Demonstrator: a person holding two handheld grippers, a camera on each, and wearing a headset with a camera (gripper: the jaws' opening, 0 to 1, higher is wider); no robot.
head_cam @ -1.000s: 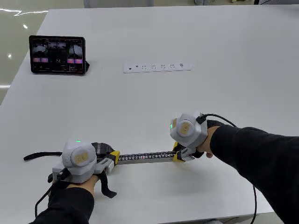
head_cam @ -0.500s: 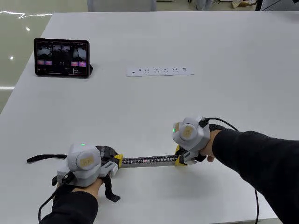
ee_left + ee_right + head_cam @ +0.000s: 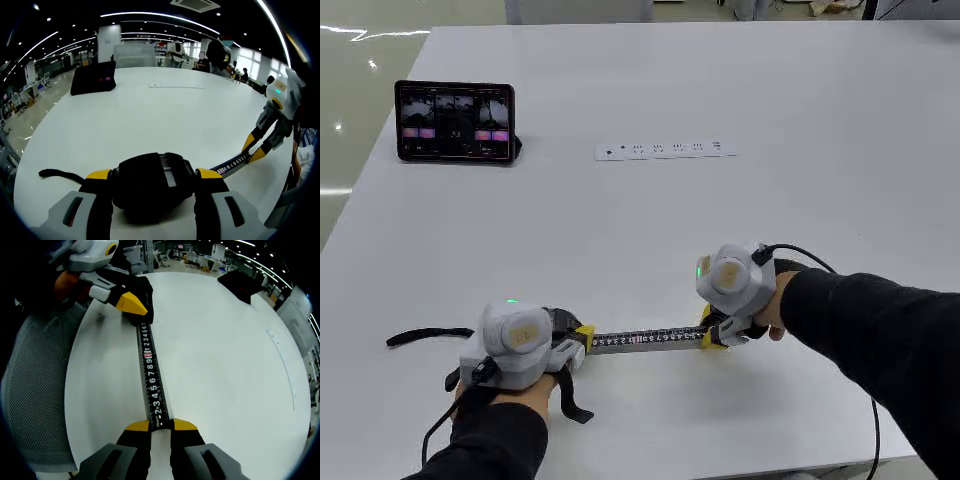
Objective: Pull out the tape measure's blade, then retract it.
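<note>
A black tape measure case [image 3: 152,182] lies near the table's front edge, and my left gripper [image 3: 154,175] is shut around it with its yellow-tipped jaws on both sides. In the head view the case [image 3: 560,324] sits just ahead of the left gripper [image 3: 576,342]. The numbered blade [image 3: 645,338] runs flat along the table to the right. My right gripper [image 3: 161,426] is shut on the blade's end, and the blade [image 3: 150,370] stretches away to the case [image 3: 144,292]. In the head view the right gripper [image 3: 712,336] pinches that end.
A black strap [image 3: 420,335] trails left from the case. A tablet [image 3: 455,122] stands at the back left and a white power strip [image 3: 665,150] lies mid-table. The white table [image 3: 770,110] is wide, with its front edge close below the grippers.
The head camera has shifted a little. The left gripper with the case has edged slightly towards the right gripper, so the drawn-out blade looks a touch shorter.
</note>
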